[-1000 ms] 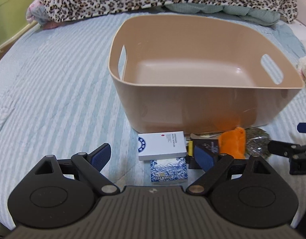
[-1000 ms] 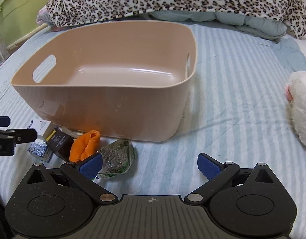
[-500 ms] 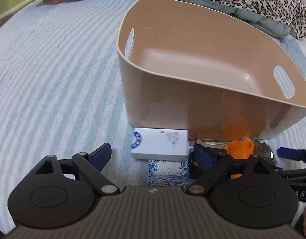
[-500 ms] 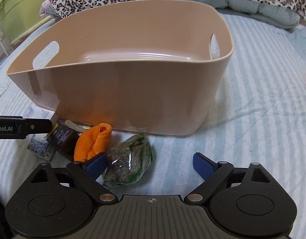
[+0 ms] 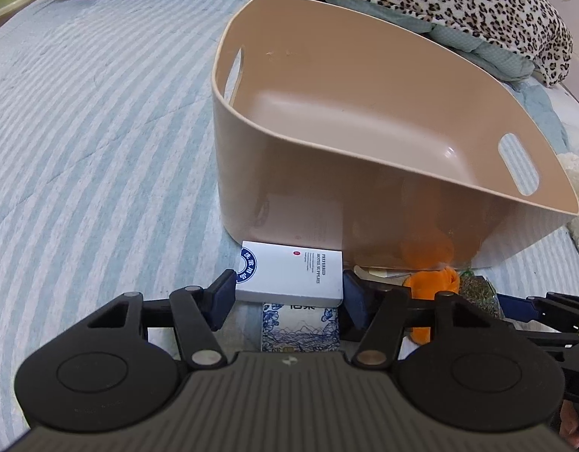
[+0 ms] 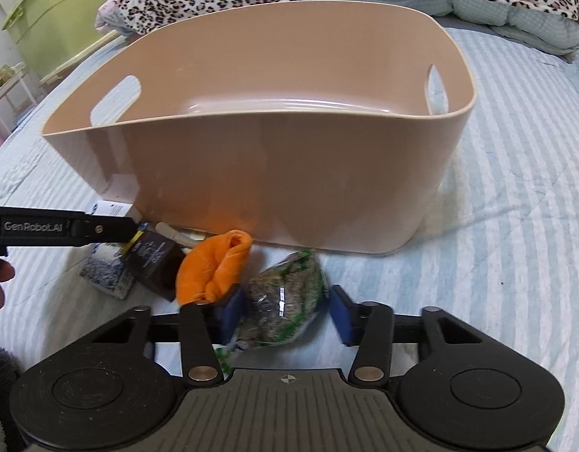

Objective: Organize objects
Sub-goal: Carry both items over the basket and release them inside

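We've got the left gripper (image 5: 288,293) spread around the white box (image 5: 291,277), long axis crosswise, against the bin (image 5: 364,173); right gripper (image 6: 285,310) straddles the green packet (image 6: 283,297), not yet pinching.

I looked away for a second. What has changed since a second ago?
Both grippers moved in and narrowed: the left gripper now brackets the white box, the right gripper the green packet. Neither looks clamped yet. The beige basket, orange cloth and other items stayed put.
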Motion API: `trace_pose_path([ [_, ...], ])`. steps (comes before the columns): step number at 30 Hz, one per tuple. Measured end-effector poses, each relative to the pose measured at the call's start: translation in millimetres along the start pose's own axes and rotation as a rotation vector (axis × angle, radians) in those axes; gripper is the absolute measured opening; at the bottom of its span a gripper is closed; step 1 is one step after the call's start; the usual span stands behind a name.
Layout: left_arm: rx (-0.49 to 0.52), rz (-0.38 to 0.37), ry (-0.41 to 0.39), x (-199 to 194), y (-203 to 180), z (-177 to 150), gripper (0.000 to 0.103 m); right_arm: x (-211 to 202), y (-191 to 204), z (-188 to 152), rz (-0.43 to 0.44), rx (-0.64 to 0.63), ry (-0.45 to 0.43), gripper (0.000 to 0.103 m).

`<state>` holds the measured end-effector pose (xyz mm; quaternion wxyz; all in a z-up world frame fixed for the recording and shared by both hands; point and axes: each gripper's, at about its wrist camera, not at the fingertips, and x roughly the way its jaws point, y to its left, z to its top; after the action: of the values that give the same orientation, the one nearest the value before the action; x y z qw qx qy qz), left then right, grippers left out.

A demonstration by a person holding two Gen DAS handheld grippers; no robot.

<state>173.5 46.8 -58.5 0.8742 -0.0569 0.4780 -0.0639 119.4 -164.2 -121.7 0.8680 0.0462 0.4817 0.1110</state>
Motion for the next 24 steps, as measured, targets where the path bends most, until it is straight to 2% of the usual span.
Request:
trace_pose_path([
  [5, 0.014, -0.004, -0.009, -8, -2, -3, 0.061, -7, 1, -2, -0.009, -0.023, -0.009, 0.039],
  [8, 0.020, -0.003, -0.013, -15, -4, -6, 0.061, -16, -2, -2, -0.009, -0.020, -0.020, 0.031],
  [16, 0.034, -0.015, -0.067, -49, -9, -11, 0.061, -41, -8, -5, -0.005, -0.011, -0.057, 0.030],
  [24, 0.049, -0.002, -0.134, -92, -15, -6, 0.061, -79, -11, 4, 0.001, 0.009, -0.158, 0.030],
])
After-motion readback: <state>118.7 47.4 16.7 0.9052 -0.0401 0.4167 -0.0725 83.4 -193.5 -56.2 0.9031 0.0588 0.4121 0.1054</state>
